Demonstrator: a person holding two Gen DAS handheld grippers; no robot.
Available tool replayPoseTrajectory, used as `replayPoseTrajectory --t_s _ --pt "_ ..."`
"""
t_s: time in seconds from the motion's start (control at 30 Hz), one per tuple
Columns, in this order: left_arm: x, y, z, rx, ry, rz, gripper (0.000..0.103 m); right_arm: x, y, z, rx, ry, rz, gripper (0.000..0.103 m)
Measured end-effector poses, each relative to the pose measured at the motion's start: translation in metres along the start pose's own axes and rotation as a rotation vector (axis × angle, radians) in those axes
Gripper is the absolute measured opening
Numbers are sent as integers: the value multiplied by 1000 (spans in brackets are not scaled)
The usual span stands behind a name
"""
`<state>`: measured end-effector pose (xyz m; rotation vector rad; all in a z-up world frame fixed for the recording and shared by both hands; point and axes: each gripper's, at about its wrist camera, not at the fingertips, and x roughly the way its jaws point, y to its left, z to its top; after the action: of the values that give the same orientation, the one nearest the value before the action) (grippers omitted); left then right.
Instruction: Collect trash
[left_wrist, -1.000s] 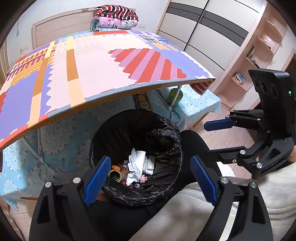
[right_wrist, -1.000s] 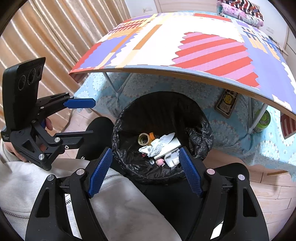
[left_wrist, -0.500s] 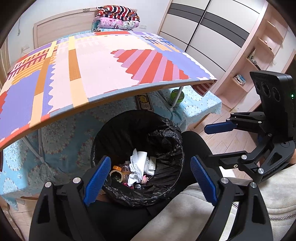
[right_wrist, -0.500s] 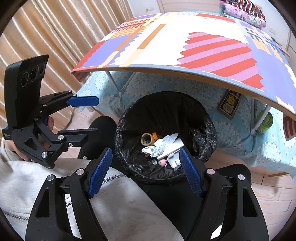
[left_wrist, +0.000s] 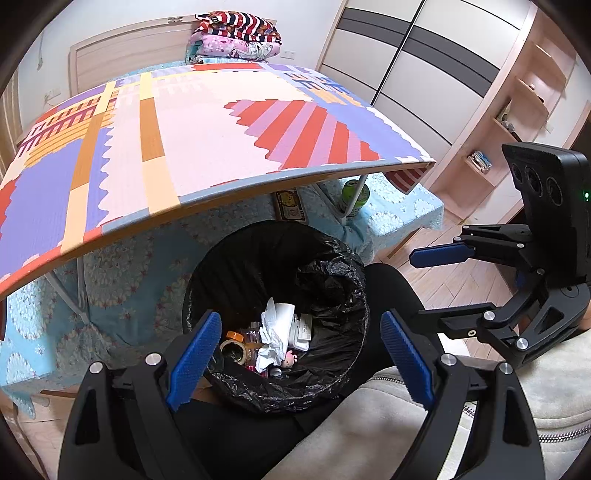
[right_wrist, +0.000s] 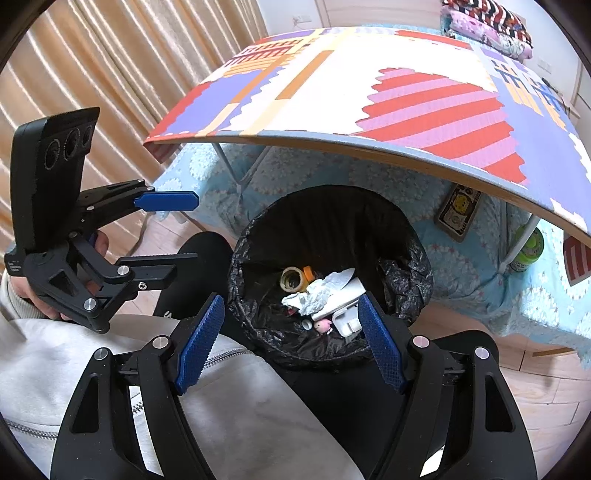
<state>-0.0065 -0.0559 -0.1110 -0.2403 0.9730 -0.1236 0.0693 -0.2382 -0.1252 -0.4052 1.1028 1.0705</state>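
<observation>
A bin lined with a black bag (left_wrist: 332, 280) stands on the floor under the table edge; it also shows in the right wrist view (right_wrist: 406, 266). Inside lie crumpled white tissue (left_wrist: 275, 328), a tape roll (left_wrist: 233, 350), an orange cap and a small pink toy (right_wrist: 324, 325). My left gripper (left_wrist: 299, 354) is open and empty above the bin's near rim. My right gripper (right_wrist: 290, 332) is open and empty, also above the near rim. Each gripper shows in the other's view, the right (left_wrist: 436, 284) and the left (right_wrist: 177, 230), both open.
A table with a colourful foam mat (left_wrist: 207, 140) overhangs the bin. A green can (left_wrist: 354, 195) and a card box (left_wrist: 291, 206) sit on the blue cloth beneath. Wardrobe and shelves stand right, curtains (right_wrist: 92, 74) left. The person's legs lie below the grippers.
Both grippers have drifted slightly back and up; the bin sits a little lower in the views. Jaws stay open and the trash has not moved.
</observation>
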Motion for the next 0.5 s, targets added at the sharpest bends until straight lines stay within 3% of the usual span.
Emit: replayPoseTrajectory --t_s 0.5 --pt "0 -1 -1 4 -6 -7 85 1 1 1 -2 -3 4 74"
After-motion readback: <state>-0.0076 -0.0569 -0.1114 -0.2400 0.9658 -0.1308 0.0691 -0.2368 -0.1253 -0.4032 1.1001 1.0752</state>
